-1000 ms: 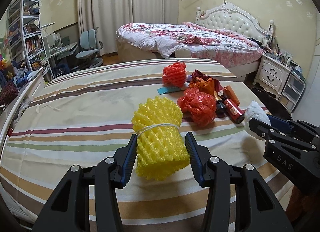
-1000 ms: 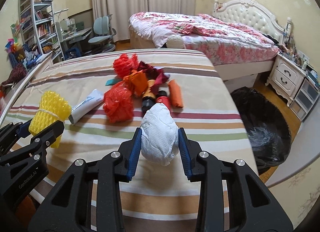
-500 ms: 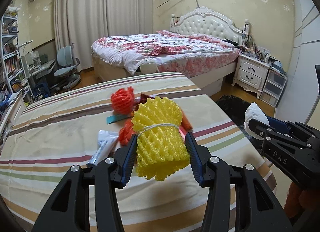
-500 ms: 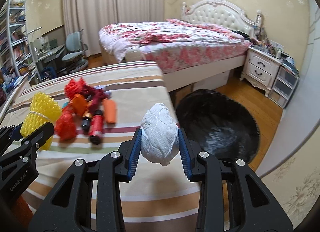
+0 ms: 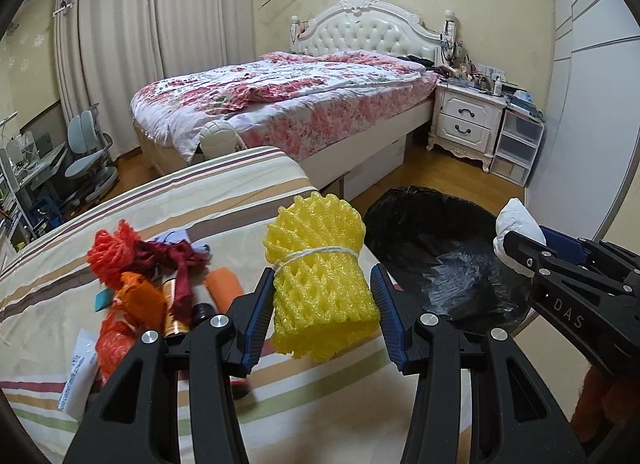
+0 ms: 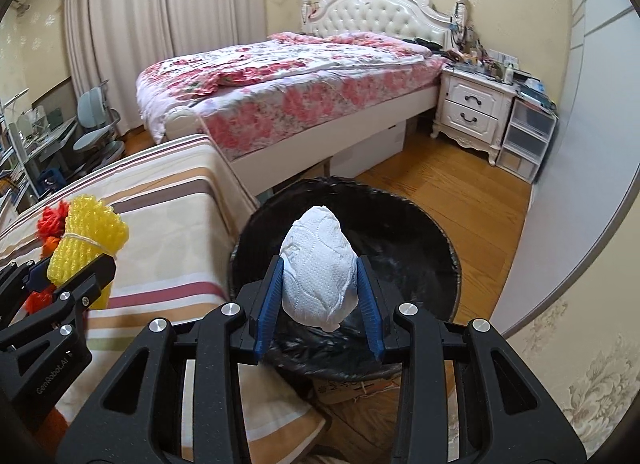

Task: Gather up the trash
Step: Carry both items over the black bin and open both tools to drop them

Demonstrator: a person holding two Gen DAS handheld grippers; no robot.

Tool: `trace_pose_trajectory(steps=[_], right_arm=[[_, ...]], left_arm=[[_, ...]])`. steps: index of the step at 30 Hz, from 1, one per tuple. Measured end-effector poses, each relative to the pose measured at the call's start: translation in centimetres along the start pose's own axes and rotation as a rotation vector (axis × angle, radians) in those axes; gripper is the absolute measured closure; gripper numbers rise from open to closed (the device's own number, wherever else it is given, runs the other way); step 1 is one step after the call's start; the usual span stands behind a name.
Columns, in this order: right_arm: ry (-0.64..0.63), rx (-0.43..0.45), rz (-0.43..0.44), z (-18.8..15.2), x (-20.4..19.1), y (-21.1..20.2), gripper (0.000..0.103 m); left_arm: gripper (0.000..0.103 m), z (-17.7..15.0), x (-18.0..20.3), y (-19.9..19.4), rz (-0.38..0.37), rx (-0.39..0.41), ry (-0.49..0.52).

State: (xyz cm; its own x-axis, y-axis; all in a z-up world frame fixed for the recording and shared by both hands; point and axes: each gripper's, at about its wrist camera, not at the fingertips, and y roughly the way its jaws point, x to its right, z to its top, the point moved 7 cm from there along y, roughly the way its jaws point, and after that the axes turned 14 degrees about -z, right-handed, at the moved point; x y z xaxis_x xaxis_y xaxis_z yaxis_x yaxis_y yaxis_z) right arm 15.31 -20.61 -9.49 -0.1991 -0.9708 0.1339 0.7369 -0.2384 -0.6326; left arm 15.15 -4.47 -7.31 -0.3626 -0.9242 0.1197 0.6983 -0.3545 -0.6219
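Note:
My left gripper (image 5: 322,316) is shut on a yellow foam net bundle (image 5: 320,280) tied with string, held above the right edge of the striped bed (image 5: 224,191). It also shows in the right wrist view (image 6: 86,242). My right gripper (image 6: 318,300) is shut on a white crumpled tissue wad (image 6: 318,264), held over the black-lined trash bin (image 6: 420,240). In the left wrist view the wad (image 5: 516,223) and bin (image 5: 432,244) show at the right.
On the striped bed lie a red foam net (image 5: 110,250), dark red wrapper (image 5: 176,260), orange wrappers (image 5: 142,298), small bottles (image 5: 176,308) and a white tube (image 5: 78,376). A floral bed (image 6: 288,79), nightstand (image 6: 476,111) and wooden floor (image 6: 472,179) lie beyond the bin.
Both grippers have swung right with their loads. The right gripper now holds the tissue wad over the bin; the left gripper with the yellow net has reached the bed's right edge.

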Motion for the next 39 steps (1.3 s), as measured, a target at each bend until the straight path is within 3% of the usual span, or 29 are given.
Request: trace_pose_trajectory(steps=[18, 25, 39], right_arm=[[0.05, -0.059, -0.009, 1.5, 2.6, 5.3, 0.066], [0.064, -0.071, -0.014, 1.5, 3.0, 6.1, 0.059], [0.1, -0.077, -0.049, 1.2, 4.4, 6.2, 0.046]], left_arm=[[0.054, 2.2, 2.8, 6.5, -0.007, -0.065, 0.061], [0.03, 2.5, 2.3, 7.3, 0.002, -0.077, 0.036], [0.025, 2.6, 1.7, 6.6, 0.012, -0.06, 0.013]])
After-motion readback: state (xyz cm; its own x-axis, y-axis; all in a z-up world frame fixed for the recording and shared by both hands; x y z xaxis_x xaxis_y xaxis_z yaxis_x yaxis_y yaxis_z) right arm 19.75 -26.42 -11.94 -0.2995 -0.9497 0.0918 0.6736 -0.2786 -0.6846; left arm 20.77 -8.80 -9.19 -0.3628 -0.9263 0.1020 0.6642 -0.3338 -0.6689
